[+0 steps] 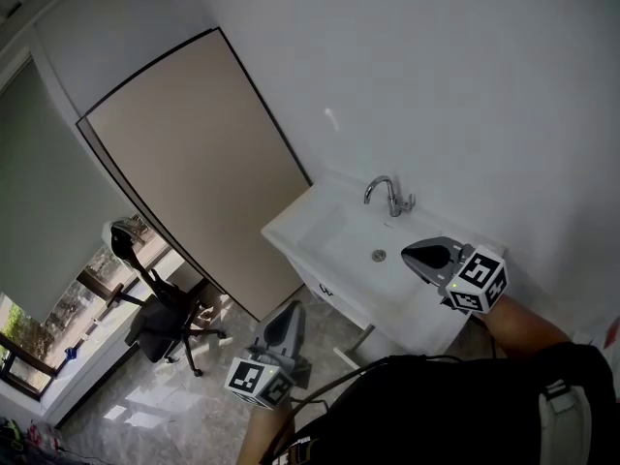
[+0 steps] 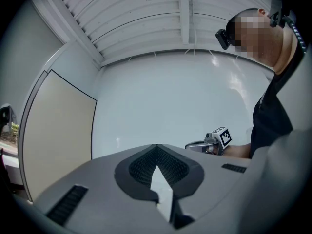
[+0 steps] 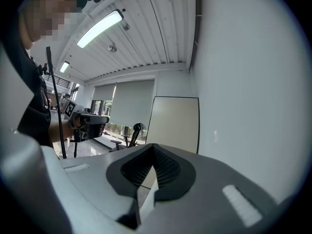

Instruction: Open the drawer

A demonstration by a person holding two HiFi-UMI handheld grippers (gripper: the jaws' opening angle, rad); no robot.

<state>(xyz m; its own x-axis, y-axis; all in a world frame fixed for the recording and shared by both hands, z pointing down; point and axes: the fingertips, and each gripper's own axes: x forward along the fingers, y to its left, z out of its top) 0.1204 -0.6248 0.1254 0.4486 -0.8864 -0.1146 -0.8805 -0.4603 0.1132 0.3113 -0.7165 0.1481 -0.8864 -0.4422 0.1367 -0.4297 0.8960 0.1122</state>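
A white vanity (image 1: 291, 229) stands against the wall in the head view. Its drawer front (image 1: 312, 277) faces the floor side, has a small dark handle (image 1: 326, 290) and looks closed. My left gripper (image 1: 288, 310) hovers over the floor just in front of that drawer, apart from it, jaws shut and empty. My right gripper (image 1: 414, 254) hangs over the sink basin (image 1: 339, 240), also shut with nothing in it. The left gripper view shows its jaws (image 2: 157, 148) meeting at the tip, facing bare wall. The right gripper view shows its jaws (image 3: 153, 147) likewise closed.
A chrome faucet (image 1: 389, 196) rises at the back of the basin. A large beige panel (image 1: 194, 163) leans on the wall left of the vanity. A black office chair (image 1: 160, 313) stands on the tiled floor near the window (image 1: 39, 337).
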